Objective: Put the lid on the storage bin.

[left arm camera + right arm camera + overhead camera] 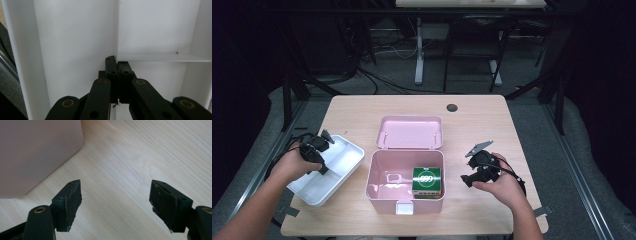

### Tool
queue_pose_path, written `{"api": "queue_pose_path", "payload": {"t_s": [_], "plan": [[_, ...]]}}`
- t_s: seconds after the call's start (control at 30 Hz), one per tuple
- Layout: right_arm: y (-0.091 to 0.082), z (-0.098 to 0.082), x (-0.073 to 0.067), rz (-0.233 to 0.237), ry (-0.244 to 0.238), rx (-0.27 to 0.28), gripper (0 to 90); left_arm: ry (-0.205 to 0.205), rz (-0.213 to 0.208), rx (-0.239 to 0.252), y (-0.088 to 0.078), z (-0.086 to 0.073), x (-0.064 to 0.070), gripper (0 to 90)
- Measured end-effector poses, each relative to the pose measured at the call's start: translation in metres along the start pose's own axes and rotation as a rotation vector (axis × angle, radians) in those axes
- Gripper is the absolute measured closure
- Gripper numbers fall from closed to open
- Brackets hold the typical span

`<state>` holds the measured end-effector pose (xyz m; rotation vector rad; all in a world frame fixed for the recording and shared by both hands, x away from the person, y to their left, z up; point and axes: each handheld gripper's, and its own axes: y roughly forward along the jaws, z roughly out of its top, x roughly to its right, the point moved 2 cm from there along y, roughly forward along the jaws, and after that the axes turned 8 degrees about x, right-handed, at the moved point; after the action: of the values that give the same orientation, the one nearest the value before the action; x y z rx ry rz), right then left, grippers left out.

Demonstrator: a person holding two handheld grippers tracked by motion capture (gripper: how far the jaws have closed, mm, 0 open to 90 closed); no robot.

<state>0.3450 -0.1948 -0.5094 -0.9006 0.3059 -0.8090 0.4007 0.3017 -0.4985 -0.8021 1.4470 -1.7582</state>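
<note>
Left gripper [323, 169]: fingers [111, 66] clenched on the thin internal divider wall of the white plastic compartment tray [343, 161]; the hold is on one narrow partition only.
Right gripper [468, 178]: fingers [68, 202] released and spread wide, with bare desk between them, just beside the outer wall of the pink plastic storage box [377, 172].
White plastic compartment tray: sits at the left of the light wooden desk [482, 125], just beside the pink box, with its near corner close to the desk edge.
Pink plastic storage box: lid [410, 132] hinged back and open; a green carton [427, 181] stands in the right half of its interior.
Risk 1: the divider is thin and smooth, so the tray can pivot or slip out of the grip if lifted quickly.
Risk 2: a tilted tray can strike the box rim and jam instead of seating.
Risk 3: the green carton occupies interior space, so the tray can rest crooked on it.
Risk 4: the box is not held, so a knock from the tray can push it across the desk.
</note>
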Motion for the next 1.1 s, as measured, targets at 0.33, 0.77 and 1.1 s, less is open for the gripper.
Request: {"api": "queue_pose_path", "payload": {"t_s": [0.33,0.77,1.1], "plan": [[0.002,-0.001,0.0,0.001,0.003,0.016,25.8,0.012,0.001,0.013,-0.026,0.001,0.002,89.1],[0.001,-0.001,0.0,0.004,0.006,0.002,25.7,0.082,-0.003,0.029,-0.057,0.01,0.013,89.1],[0.002,-0.002,0.0,0.006,0.008,-0.002,25.7,0.204,0.0,0.035,-0.071,0.023,0.039,89.0]]}}
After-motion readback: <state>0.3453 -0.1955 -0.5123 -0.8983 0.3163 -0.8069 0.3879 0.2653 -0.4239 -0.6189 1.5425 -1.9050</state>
